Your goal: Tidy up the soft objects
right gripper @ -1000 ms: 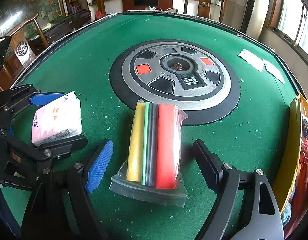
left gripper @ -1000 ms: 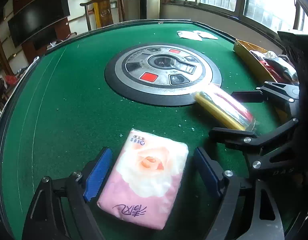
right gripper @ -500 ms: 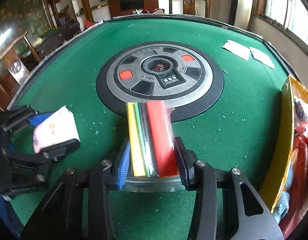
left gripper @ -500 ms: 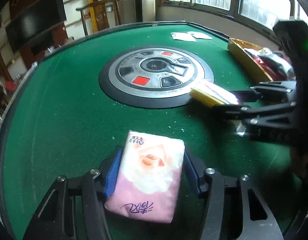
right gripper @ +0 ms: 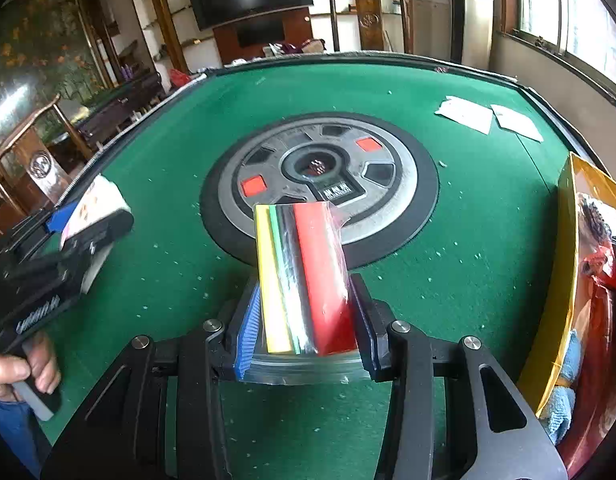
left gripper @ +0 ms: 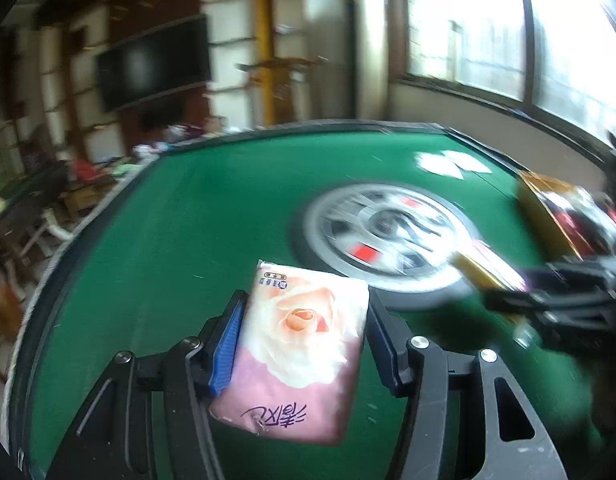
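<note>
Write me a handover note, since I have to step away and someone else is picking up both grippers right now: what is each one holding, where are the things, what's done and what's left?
Left gripper: shut on the pink tissue pack, held above the green table.
Right gripper: shut on the clear bag of coloured strips, also held above the felt, in front of the round centre console.
Yellow box: at the table's right edge, already holding red and blue soft items.
Done: both items gripped.
Left: neither is put away yet; the yellow box looks like the likely place, so carry them there and release.
</note>
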